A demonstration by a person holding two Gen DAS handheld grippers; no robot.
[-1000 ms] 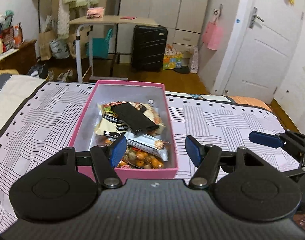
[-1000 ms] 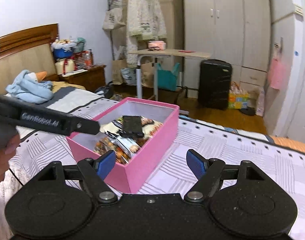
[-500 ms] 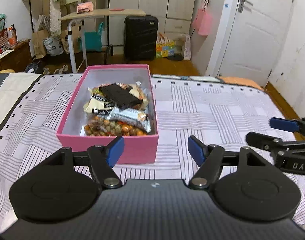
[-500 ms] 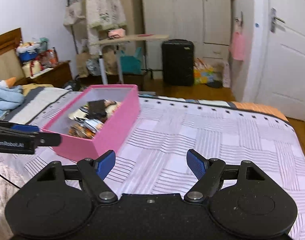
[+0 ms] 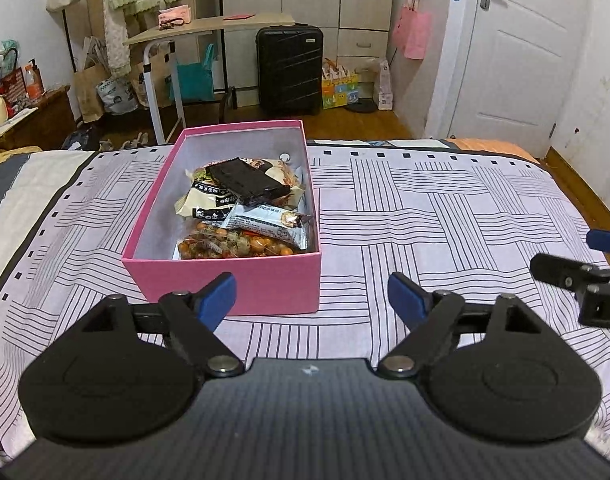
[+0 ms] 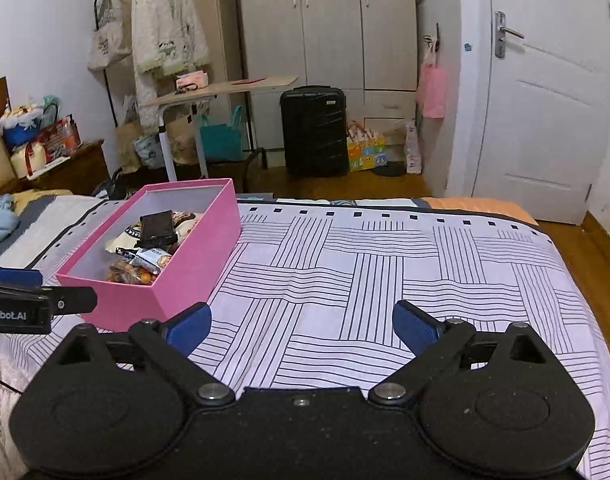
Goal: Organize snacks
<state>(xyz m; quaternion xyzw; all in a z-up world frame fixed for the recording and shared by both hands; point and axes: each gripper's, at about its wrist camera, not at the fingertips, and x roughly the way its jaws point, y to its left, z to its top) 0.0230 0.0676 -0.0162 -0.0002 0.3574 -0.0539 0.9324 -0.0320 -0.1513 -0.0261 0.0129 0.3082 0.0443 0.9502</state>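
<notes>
Between my left gripper's just-widened blue pads nothing sits; my right gripper likewise spread, empty. At eleven o'clock the open pink cardboard box of snack packets rests on the striped bedspread.

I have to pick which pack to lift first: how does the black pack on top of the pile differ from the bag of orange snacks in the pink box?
The black pack is flat, opaque and lies on top, farther back; the bag of orange snacks is clear, lumpy and sits against the near wall. Both are inside the pink box, untouched by either gripper.
</notes>
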